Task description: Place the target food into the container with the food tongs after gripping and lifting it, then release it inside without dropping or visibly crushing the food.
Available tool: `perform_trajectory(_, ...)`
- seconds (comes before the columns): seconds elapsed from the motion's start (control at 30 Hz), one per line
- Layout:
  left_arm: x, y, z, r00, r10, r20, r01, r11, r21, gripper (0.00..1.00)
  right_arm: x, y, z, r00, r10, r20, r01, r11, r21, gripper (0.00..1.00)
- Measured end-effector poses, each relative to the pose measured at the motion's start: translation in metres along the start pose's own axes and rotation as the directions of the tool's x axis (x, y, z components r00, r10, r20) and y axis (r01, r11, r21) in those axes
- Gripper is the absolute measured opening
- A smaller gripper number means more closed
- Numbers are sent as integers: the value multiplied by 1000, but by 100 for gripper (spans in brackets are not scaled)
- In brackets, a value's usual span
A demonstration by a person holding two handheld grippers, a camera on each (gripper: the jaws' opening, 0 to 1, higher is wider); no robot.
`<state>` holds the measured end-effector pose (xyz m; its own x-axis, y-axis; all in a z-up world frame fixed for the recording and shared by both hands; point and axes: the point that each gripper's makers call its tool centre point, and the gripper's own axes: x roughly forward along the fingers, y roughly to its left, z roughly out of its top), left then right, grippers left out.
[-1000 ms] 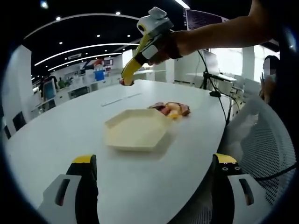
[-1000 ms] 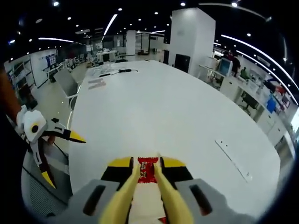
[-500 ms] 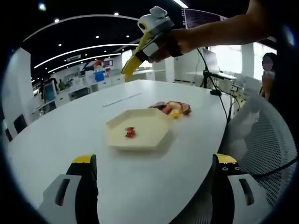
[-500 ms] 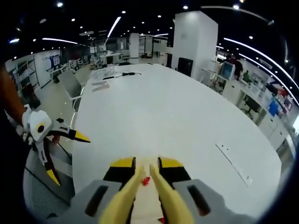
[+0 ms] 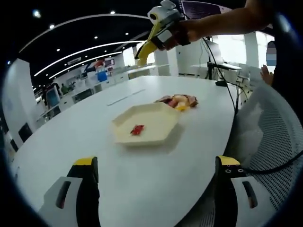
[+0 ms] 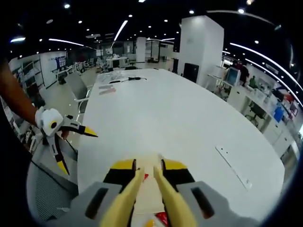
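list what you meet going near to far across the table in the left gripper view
left gripper → cream hexagonal tray holding a red wrapped candy → pile of snacks → right gripper raised above the table

A candy [image 5: 137, 129] lies in the tray [image 5: 163, 134] on the table [image 5: 142, 175], a food pile [image 5: 178, 100] just behind the tray.

In the right gripper view, the yellow tongs [image 6: 144, 177] hide most of the tray; the red wrapped candy [image 6: 145, 177] barely peeks between them.

Mid-frame, a cream hexagonal plastic tray [image 5: 154, 120] on the white oval table [image 5: 85, 142] holds a small red-wrapped candy [image 5: 138, 129]. Upper centre, the yellow-tonged right gripper [image 5: 141, 56] hangs above it, jaws empty.
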<state>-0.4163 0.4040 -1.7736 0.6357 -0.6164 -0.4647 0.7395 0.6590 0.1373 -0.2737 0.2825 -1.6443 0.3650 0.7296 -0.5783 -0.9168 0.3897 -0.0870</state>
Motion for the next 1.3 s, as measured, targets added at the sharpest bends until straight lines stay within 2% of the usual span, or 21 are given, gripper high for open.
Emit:
perform_trajectory(0.23, 1, -2, -1, 1000, -19, 2, 19, 1000, -9, 100, -5, -9, -2, 1000, -21, 2, 21, 1000, -10, 21)
perform_trajectory(0.33, 2, -4, -2, 1000, -30, 1, 30, 999, -18, 100, -10, -11, 3, 999, -34, 26, 33, 999, 26, 21)
perform_trajectory(0.5, 2, -5, -5, 999, -42, -8, 41, 999, -25, 100, -14, -11, 1, 999, -49, 14, 49, 999, 2, 21)
perform_trajectory(0.53, 1, -6, -1, 999, -48, 13, 49, 998, -33, 100, -17, -13, 1, 998, -59, 16, 59, 998, 6, 21)
perform_trajectory(0.63, 1, -6, -2, 999, -47, 10, 47, 998, -35, 100, -22, -14, -1, 997, -72, 21, 72, 997, 14, 22)
perform_trajectory(0.97, 2, -15, -2, 996, -88, 15, 89, 995, -41, 100, -49, -13, -18, 994, -113, 6, 112, 993, 36, 22)
perform_trajectory(1.3, 1, -13, 2, 997, -72, 26, 73, 996, -53, 100, -76, -17, -40, 990, -139, -2, 139, 989, 46, 22)
